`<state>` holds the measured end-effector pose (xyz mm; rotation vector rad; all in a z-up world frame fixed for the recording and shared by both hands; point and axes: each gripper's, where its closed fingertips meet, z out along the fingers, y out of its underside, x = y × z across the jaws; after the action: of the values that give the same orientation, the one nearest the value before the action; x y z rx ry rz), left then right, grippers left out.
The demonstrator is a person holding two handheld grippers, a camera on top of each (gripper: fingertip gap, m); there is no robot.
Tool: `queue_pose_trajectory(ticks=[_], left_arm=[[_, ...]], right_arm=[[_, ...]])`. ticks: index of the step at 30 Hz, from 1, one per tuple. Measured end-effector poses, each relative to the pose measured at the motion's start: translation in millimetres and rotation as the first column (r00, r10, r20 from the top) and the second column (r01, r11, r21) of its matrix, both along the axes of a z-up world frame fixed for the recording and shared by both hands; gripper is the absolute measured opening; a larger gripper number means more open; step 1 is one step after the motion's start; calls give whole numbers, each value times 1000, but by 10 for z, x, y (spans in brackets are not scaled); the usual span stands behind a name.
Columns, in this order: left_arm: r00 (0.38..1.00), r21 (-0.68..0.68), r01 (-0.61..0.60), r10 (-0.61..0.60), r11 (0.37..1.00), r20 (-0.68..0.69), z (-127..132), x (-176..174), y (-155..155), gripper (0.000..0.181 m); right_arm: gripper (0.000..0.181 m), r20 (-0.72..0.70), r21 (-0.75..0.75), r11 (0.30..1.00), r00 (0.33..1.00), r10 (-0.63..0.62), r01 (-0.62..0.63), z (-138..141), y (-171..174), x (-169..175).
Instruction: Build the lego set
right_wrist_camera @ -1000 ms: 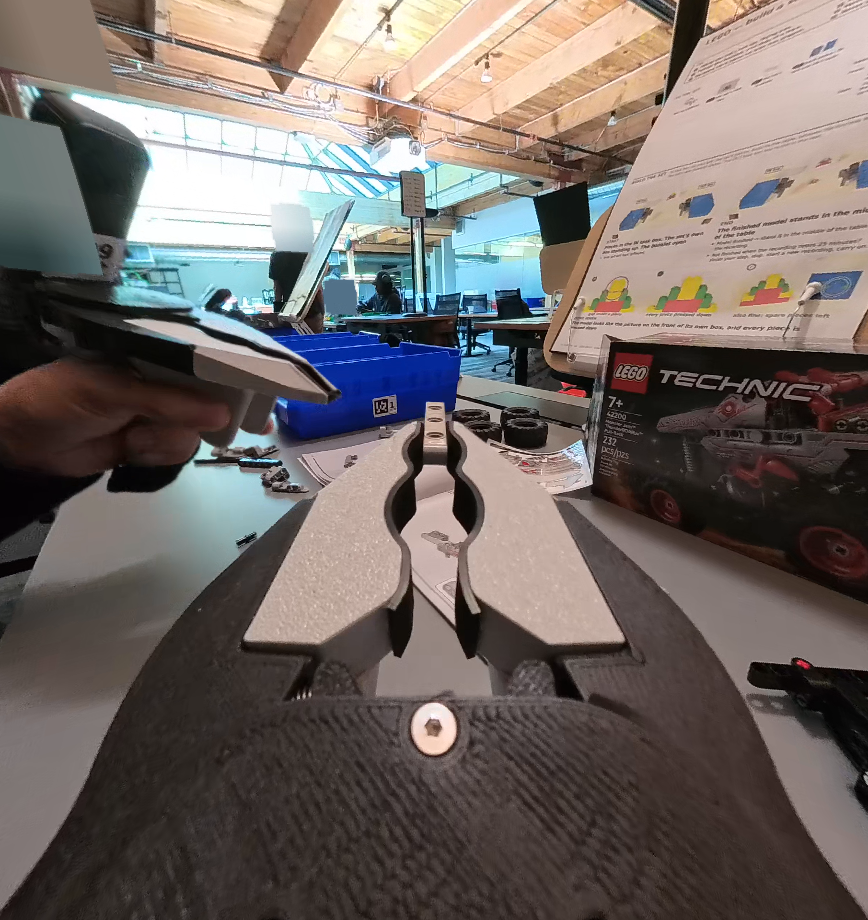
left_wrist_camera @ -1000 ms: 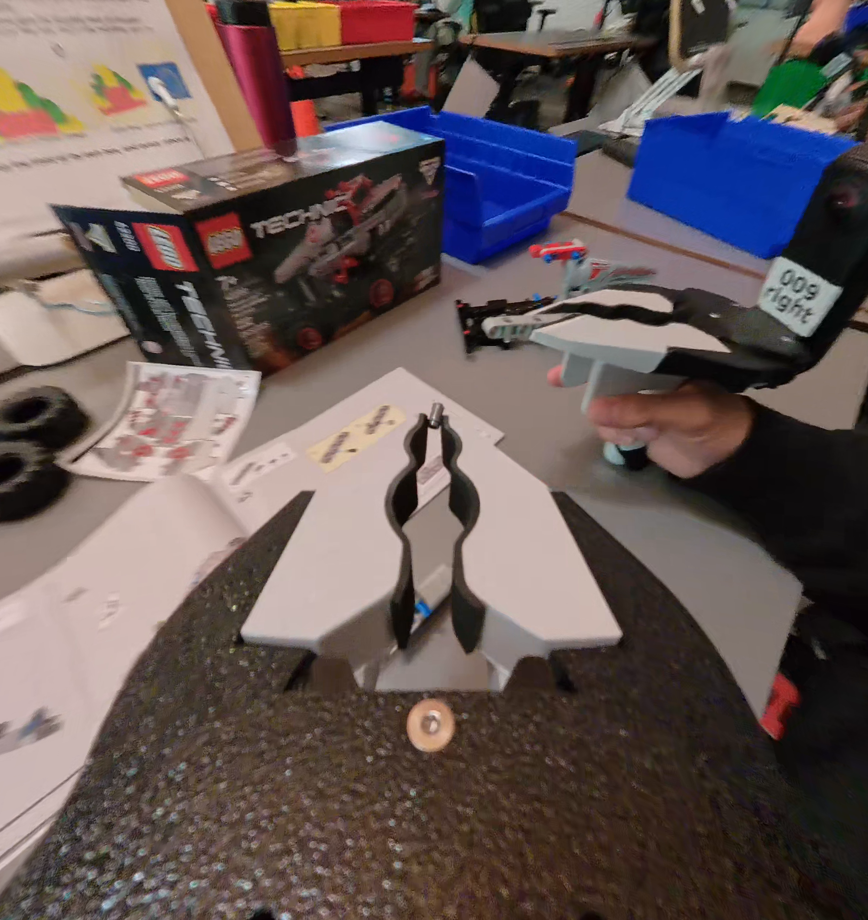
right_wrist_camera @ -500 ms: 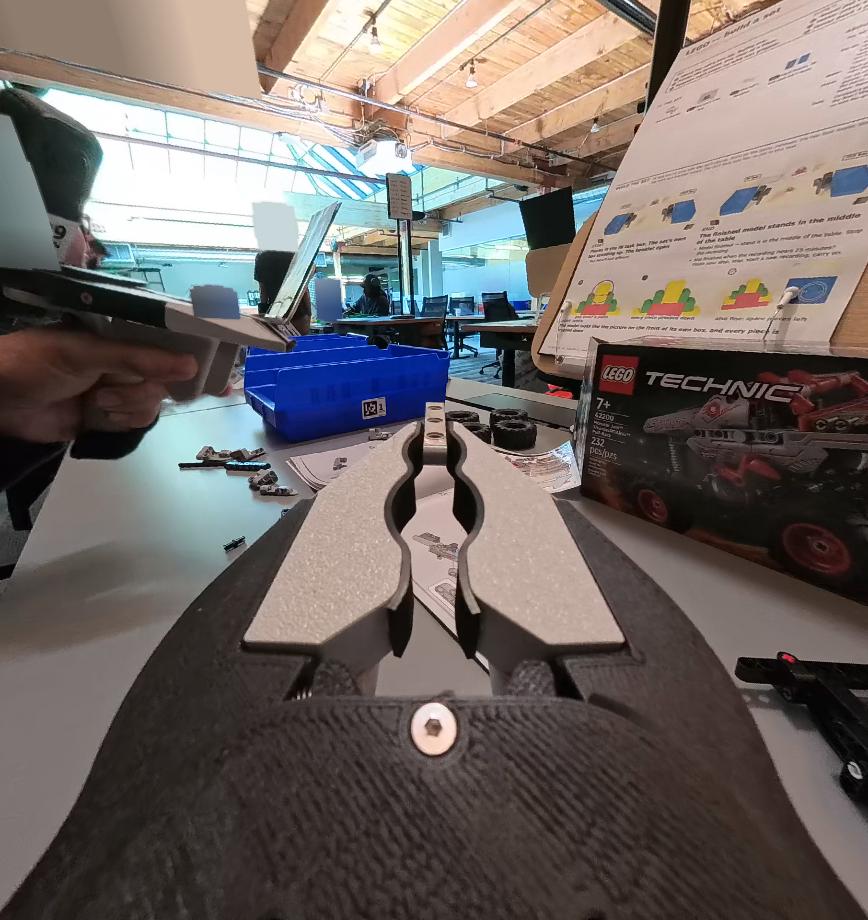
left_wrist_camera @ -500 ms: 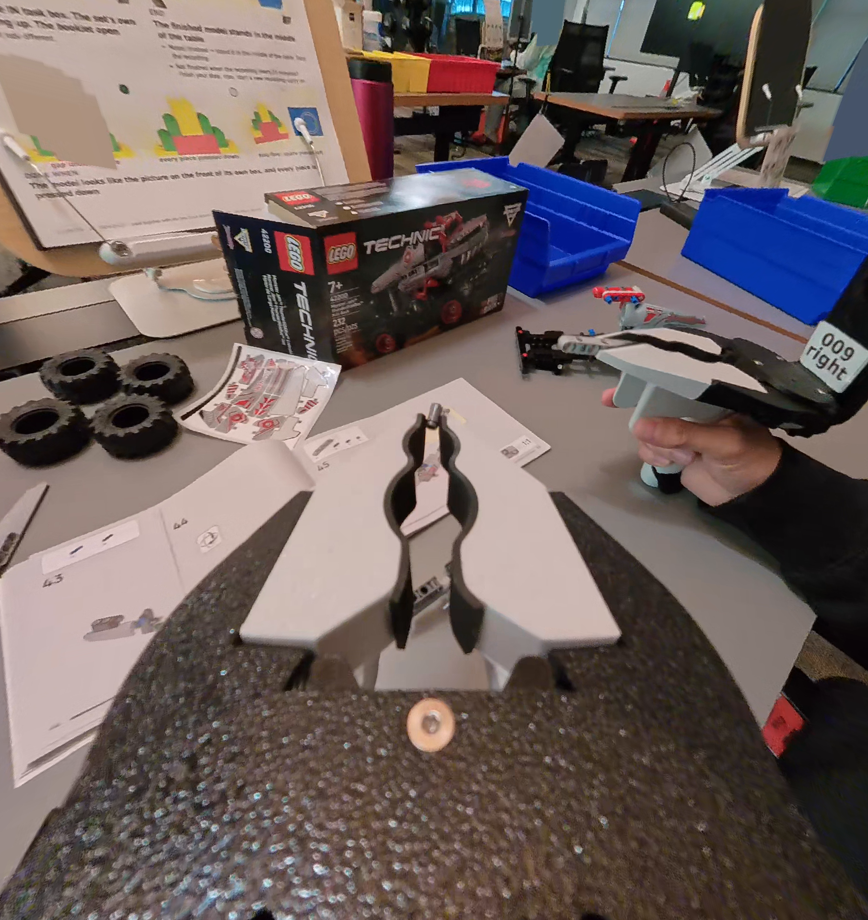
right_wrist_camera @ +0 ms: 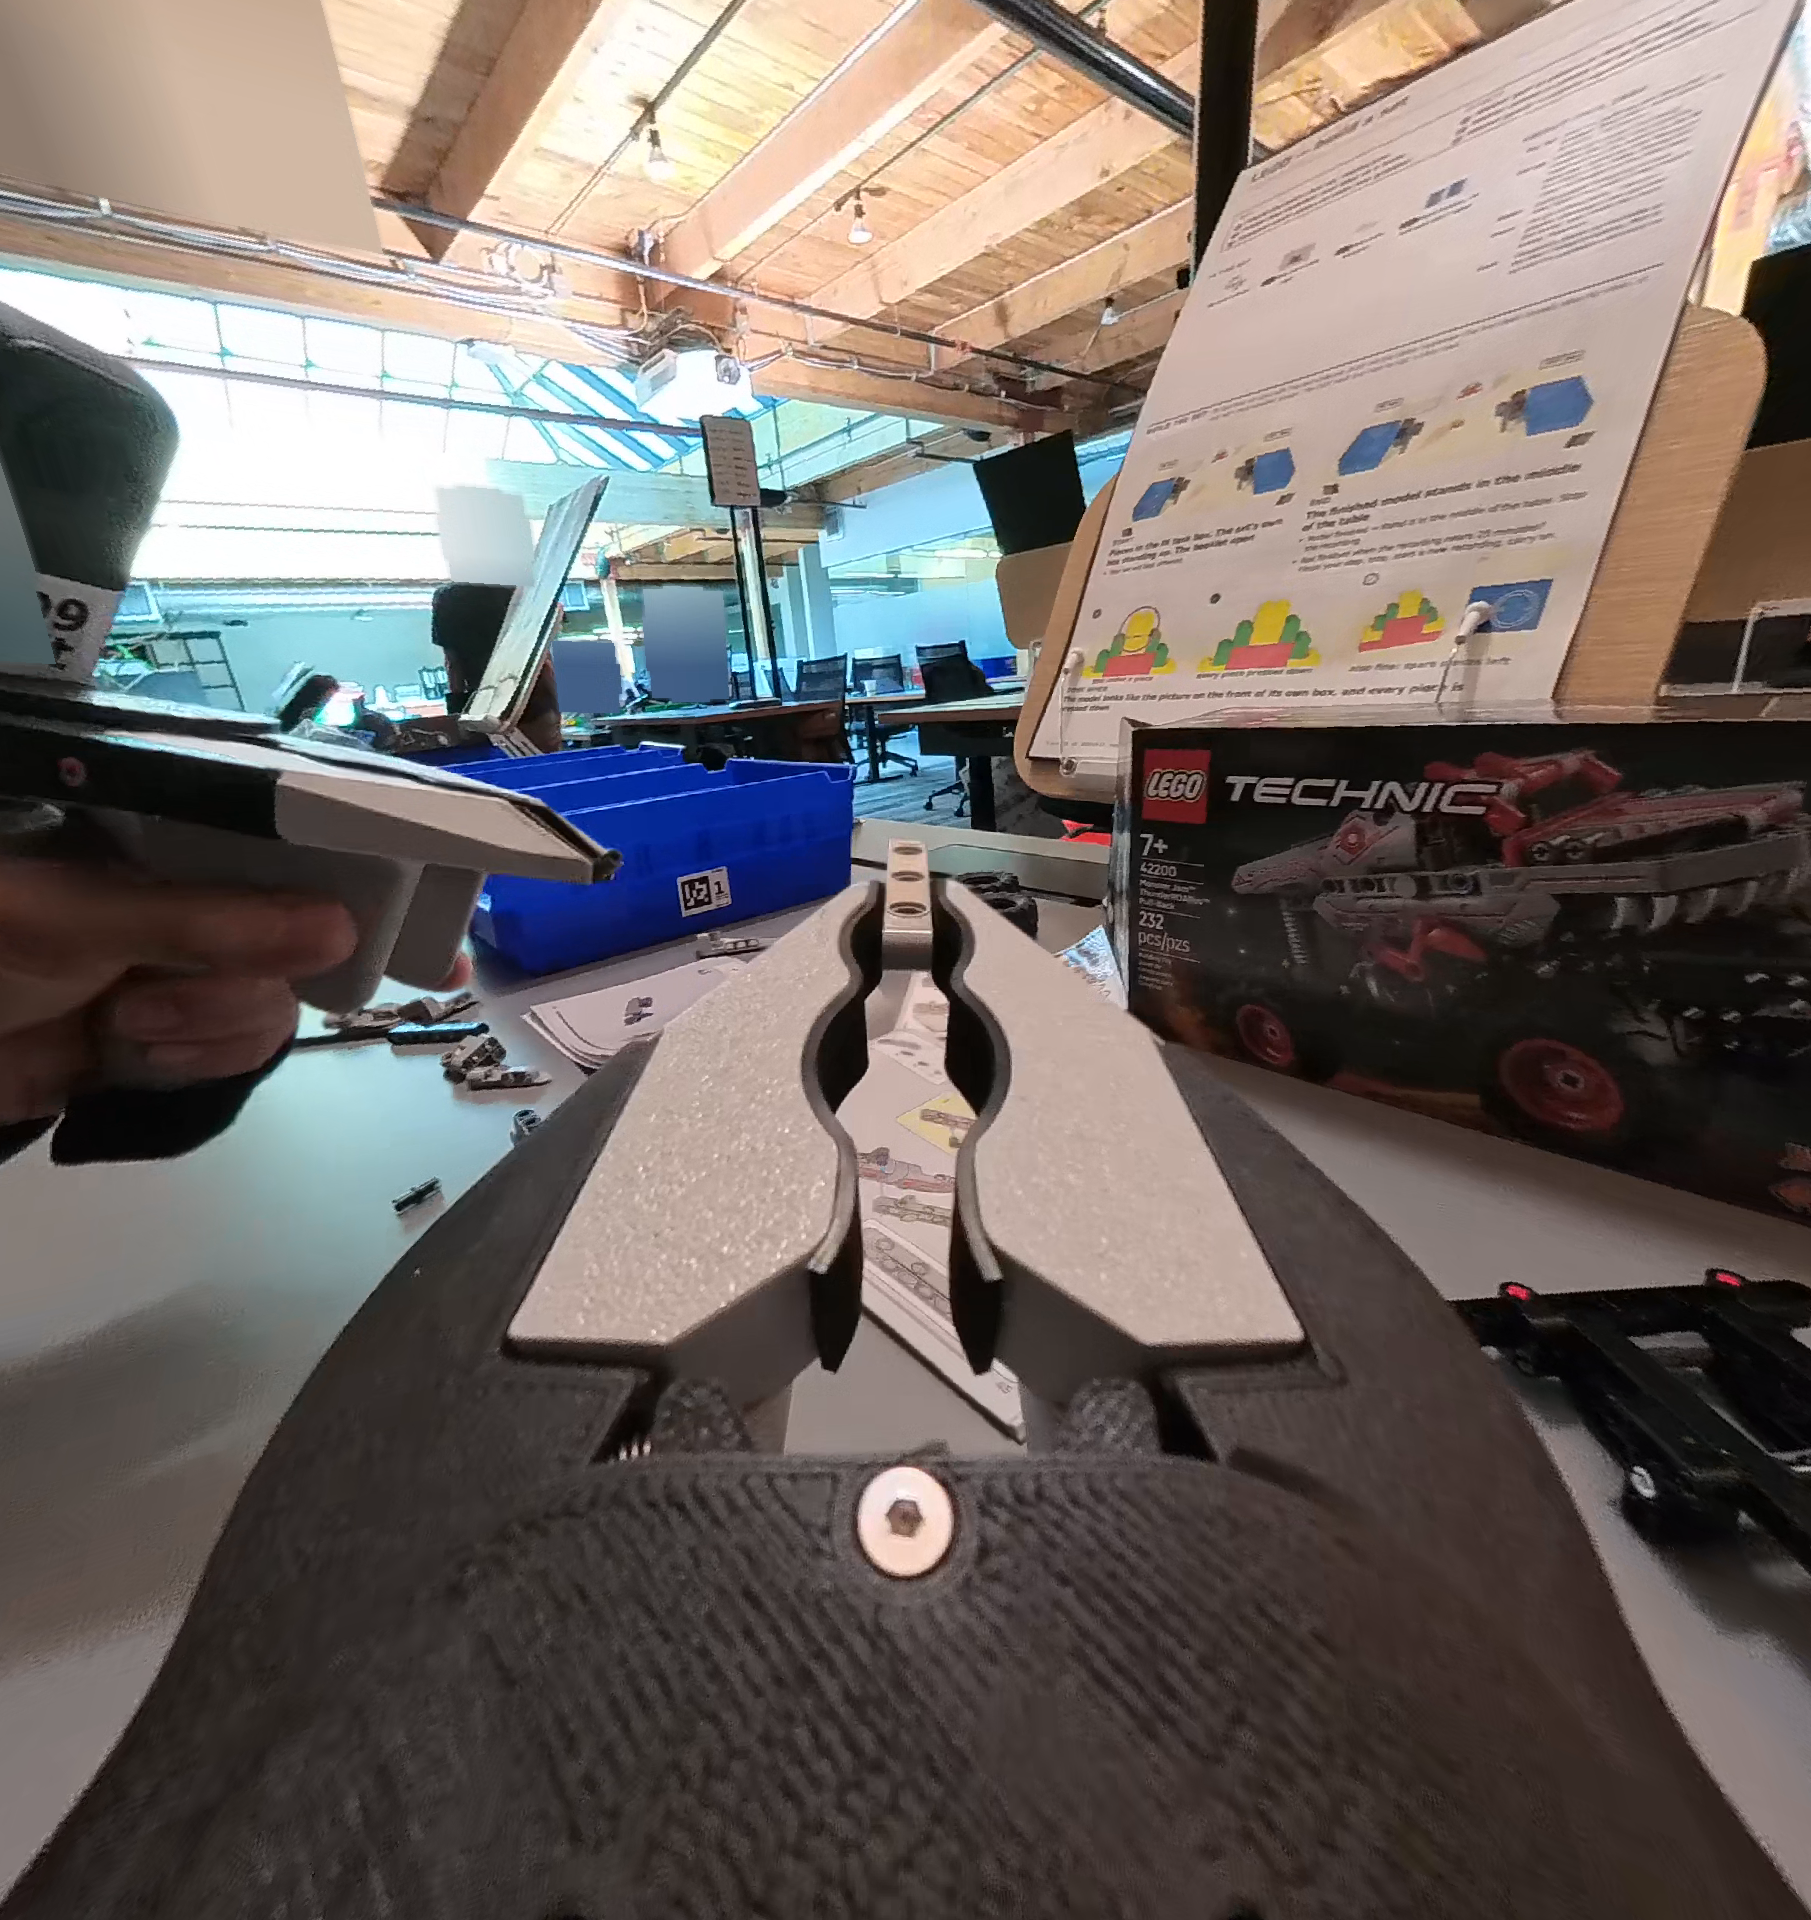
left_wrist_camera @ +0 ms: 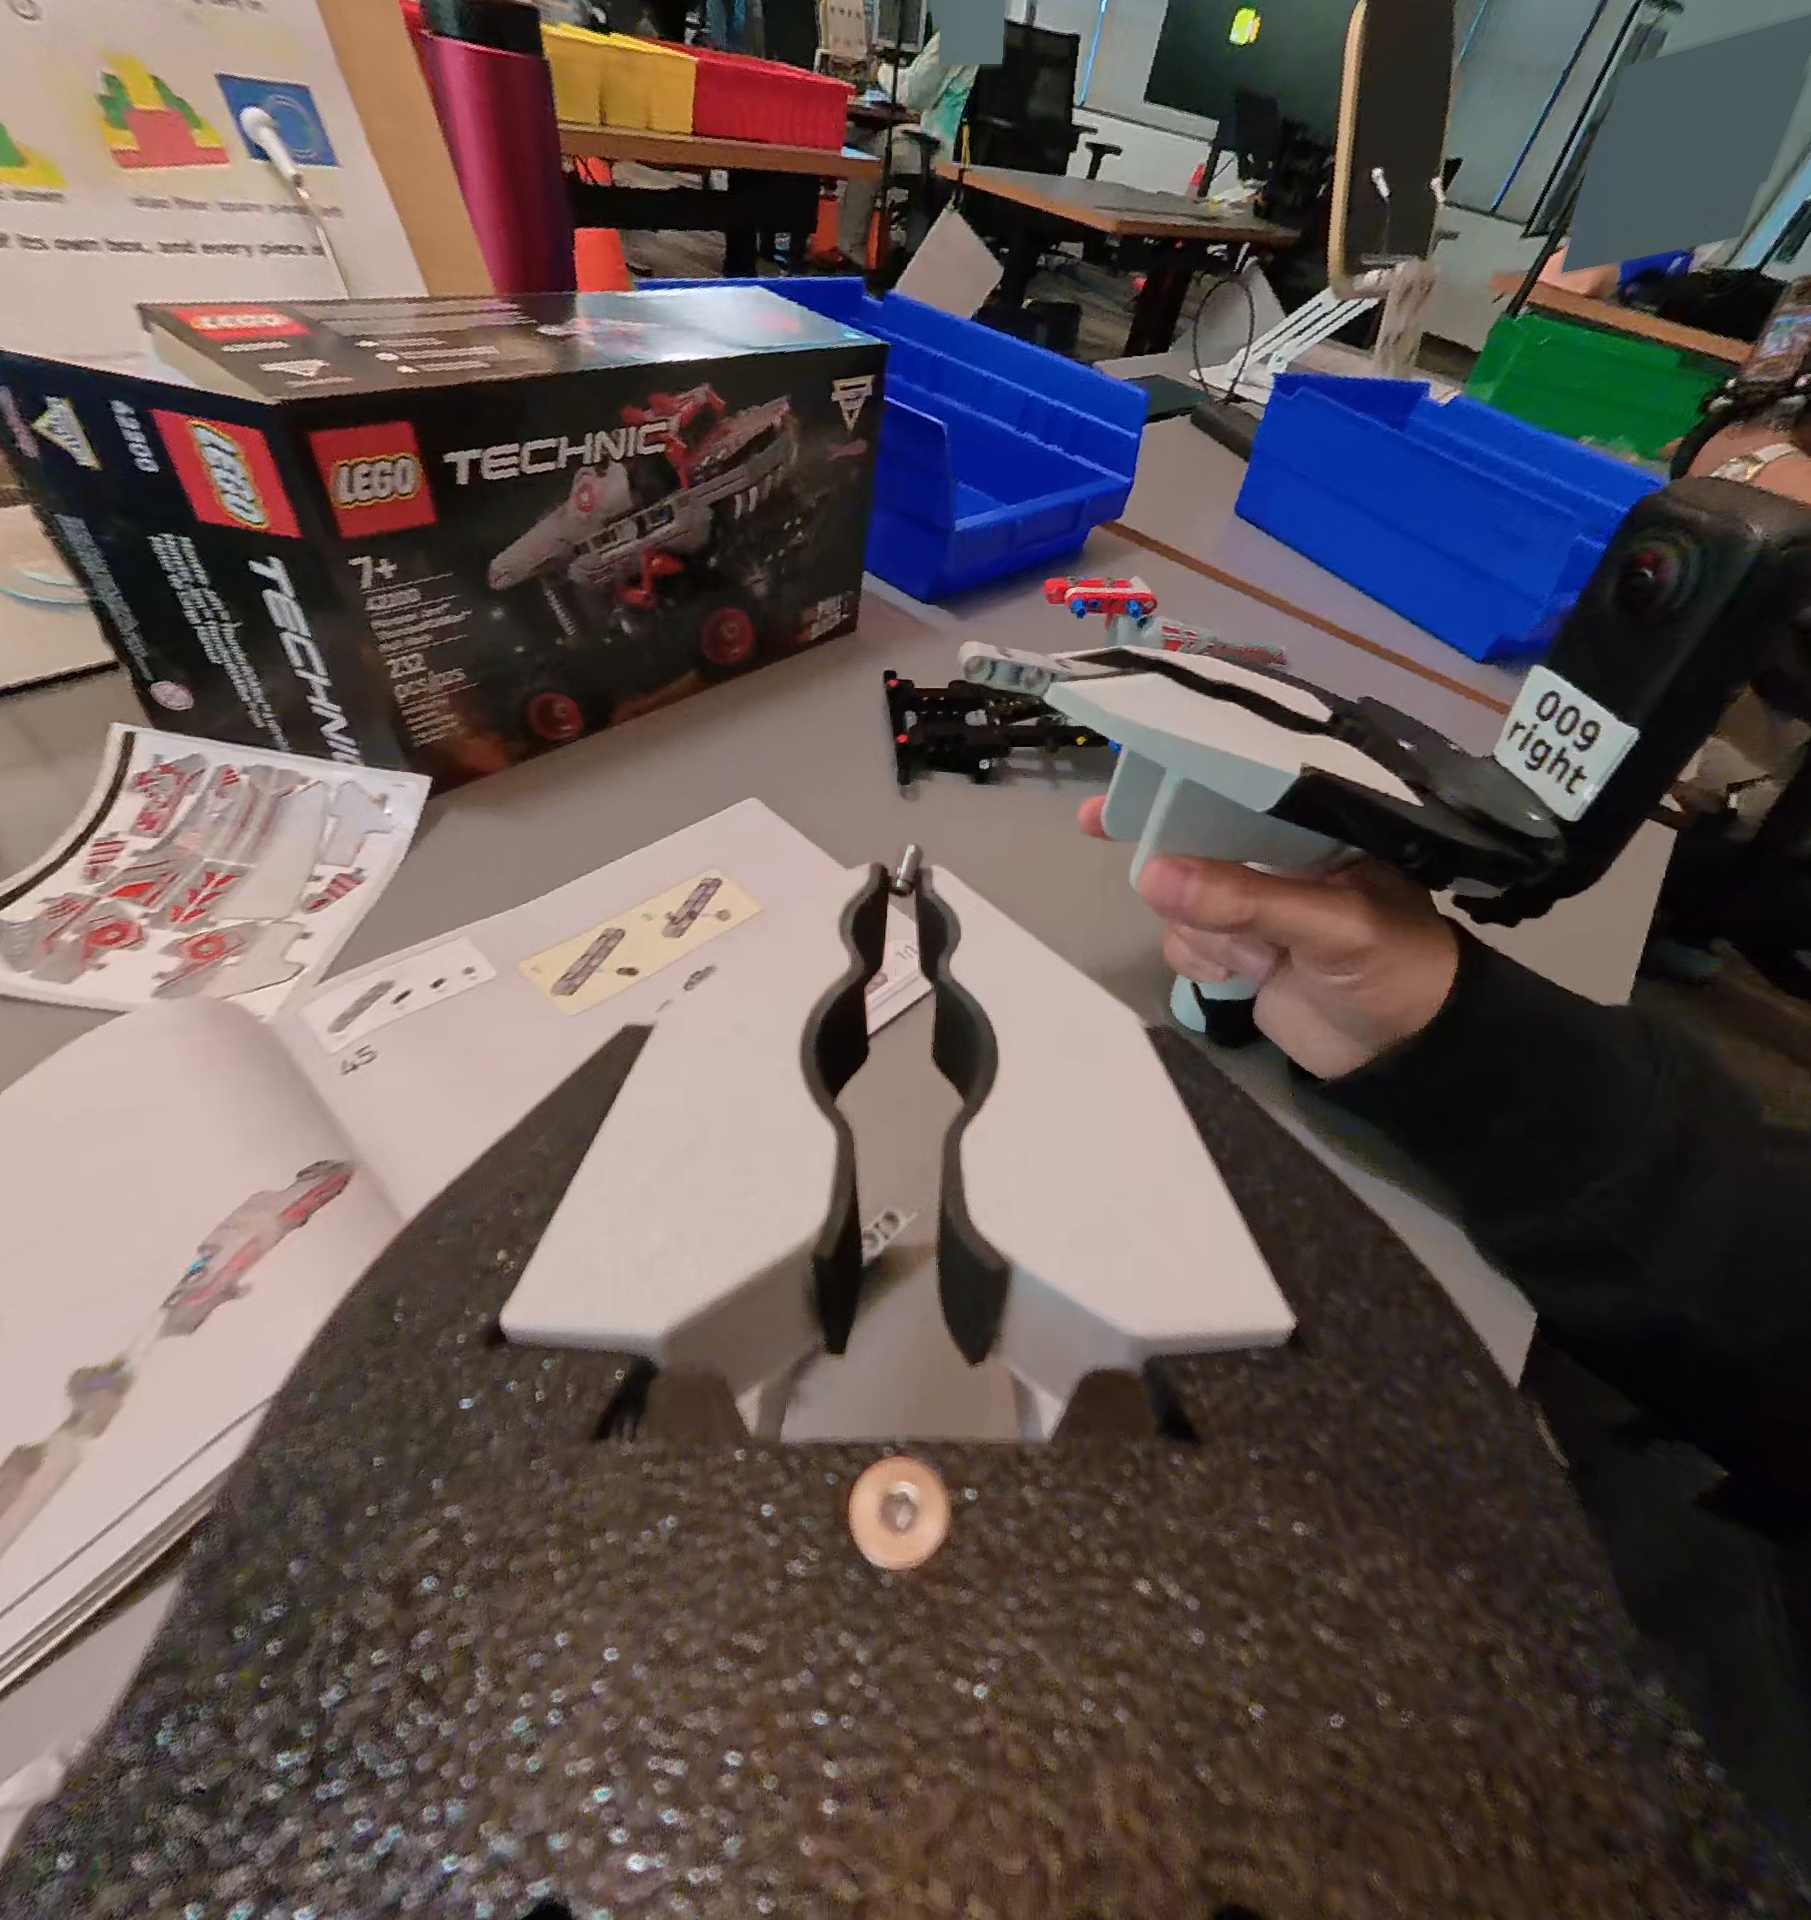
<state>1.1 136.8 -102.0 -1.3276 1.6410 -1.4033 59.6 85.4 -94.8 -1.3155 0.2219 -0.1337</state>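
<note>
So, only in the left wrist view: two blue bins [left_wrist_camera: 994, 468] at 1 o'clock, sticker sheet [left_wrist_camera: 184, 873] at 10. Only in the right wrist view: loose dark parts [right_wrist_camera: 444, 1029] at 9. Left gripper [left_wrist_camera: 906, 883] jaws pinching a small grey pin [left_wrist_camera: 908, 864], held above the open booklet [left_wrist_camera: 568, 956]. Right gripper [right_wrist_camera: 906, 914] jaws clamped on one grey beam [right_wrist_camera: 907, 888], long axis pointing straight ahead to 12. One box [right_wrist_camera: 1483, 935], one black chassis [right_wrist_camera: 1690, 1382] on the counter [right_wrist_camera: 153, 1299].
</note>
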Motion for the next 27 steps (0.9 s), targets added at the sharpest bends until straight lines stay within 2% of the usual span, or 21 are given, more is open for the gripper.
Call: queue_pose_trajectory(ticks=[6,10,14,18,27], left_arm=[[999,21,20,-19,1000,-35,-113,63,-139,2],[1000,39,-23,23,999,-1,-39,126,-181,2],[1000,133,-27,28,991,-9,-68,188,-273,3],[1000,126,-24,23,992,11,-18,244,-384,3],[998,131,-64,64,989,9,-54,266,-325,3]], right_arm=[[7,4,0,1000,1000,-5,5,1,-8,5],[7,-3,3,1000,1000,21,-21,2,19,-32],[7,5,-3,999,999,39,-39,-2,58,-80],[7,31,-20,998,998,62,-62,-8,116,-159],[7,103,-54,996,992,78,-73,-20,196,-271]])
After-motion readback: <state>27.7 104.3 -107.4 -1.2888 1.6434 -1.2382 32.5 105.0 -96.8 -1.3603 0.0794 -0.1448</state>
